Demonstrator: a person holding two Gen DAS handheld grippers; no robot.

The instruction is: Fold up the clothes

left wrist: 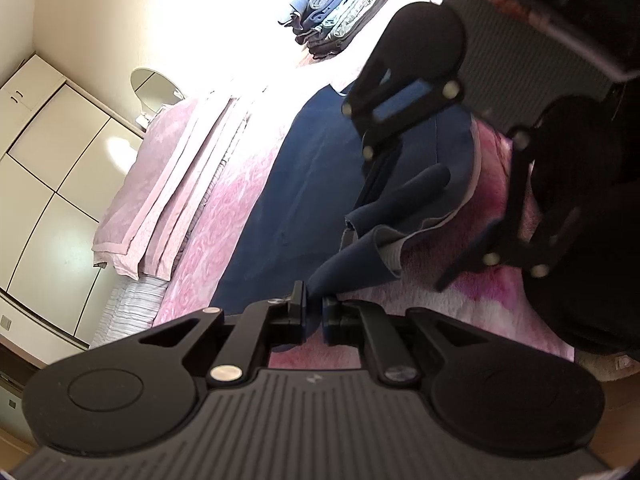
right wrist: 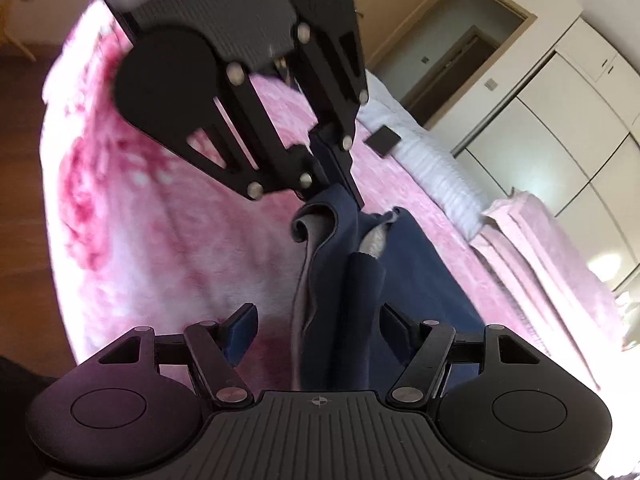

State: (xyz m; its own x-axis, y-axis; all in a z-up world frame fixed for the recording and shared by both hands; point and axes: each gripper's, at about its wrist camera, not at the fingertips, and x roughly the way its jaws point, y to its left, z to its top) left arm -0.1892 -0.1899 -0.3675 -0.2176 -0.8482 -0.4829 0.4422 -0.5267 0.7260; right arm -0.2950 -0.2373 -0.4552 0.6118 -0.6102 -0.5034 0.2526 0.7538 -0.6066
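Risk first: your left hand-held gripper [left wrist: 314, 314] has only a thin pinch on one corner of the navy garment [left wrist: 304, 184], right at the pad tips. Pull hard toward 6 o'clock and the fabric prob slips out, or the bunched edge drags and undoes the flat part. The edge between the two tools is rolled, grey lining showing, so a fold made now likely sets crooked w/ a lump inside.

Your right hand-held gripper [right wrist: 318, 320] is wide open, fingers either side of a raised ridge of the cloth. It grips nothing; can't tell if the pads touch the fabric. Close it there and you may catch two layers at once.

In the right wrist view the left tool sits at 12 o'clock, jaws pinched together on the garment's top edge.

The garment lies on the pink bedspread [left wrist: 452, 292], running off toward 11 o'clock. Farther out, a pile of folded pink linen [left wrist: 176, 184] at 10 o'clock; a stack of folded jeans [left wrist: 344, 4] at 12 o'clock.
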